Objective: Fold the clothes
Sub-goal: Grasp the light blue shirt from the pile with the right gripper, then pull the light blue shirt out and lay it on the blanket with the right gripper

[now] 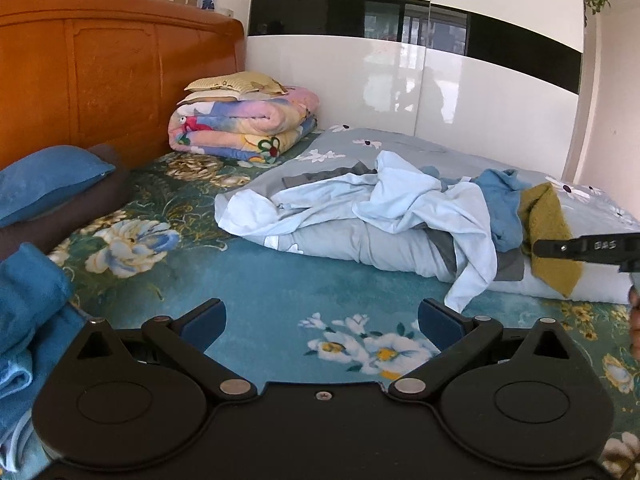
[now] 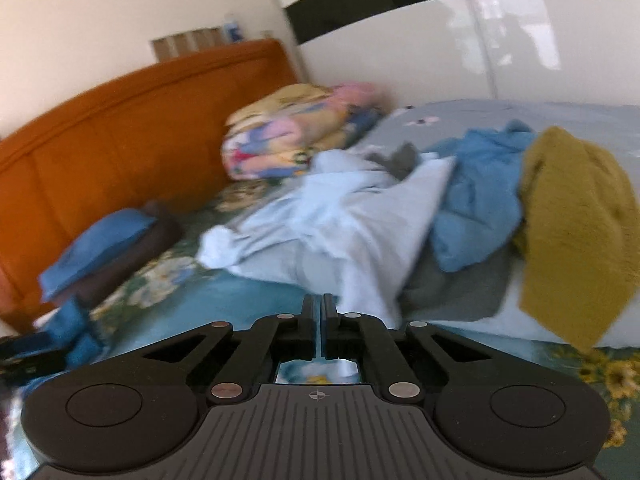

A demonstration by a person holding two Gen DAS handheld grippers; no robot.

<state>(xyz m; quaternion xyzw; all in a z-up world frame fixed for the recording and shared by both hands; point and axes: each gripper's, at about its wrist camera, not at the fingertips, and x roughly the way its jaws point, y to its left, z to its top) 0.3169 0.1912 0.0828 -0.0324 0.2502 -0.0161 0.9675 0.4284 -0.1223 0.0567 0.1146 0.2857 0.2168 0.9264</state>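
A heap of clothes lies on a folded grey flowered duvet [image 1: 340, 148]: a pale blue shirt [image 1: 404, 200], a blue garment [image 1: 502, 204], a mustard-yellow cloth [image 1: 548, 228] and a grey piece [image 1: 320, 176]. My left gripper [image 1: 320, 320] stands open over the teal floral bedsheet [image 1: 280, 280], well short of the heap, with nothing between its fingers. My right gripper [image 2: 318, 312] is shut, pads together, and nothing shows between them. A sleeve of the pale blue shirt [image 2: 340, 232] hangs just beyond its tips. From the left wrist, the right gripper [image 1: 538, 248] reaches in before the mustard cloth.
An orange wooden headboard [image 1: 112, 68] stands at the left, a white glossy wardrobe [image 1: 400, 80] behind. A folded colourful quilt [image 1: 244, 124] with a pillow on top sits in the corner. A blue pillow [image 1: 48, 184] and blue cloth [image 1: 28, 312] lie at the left.
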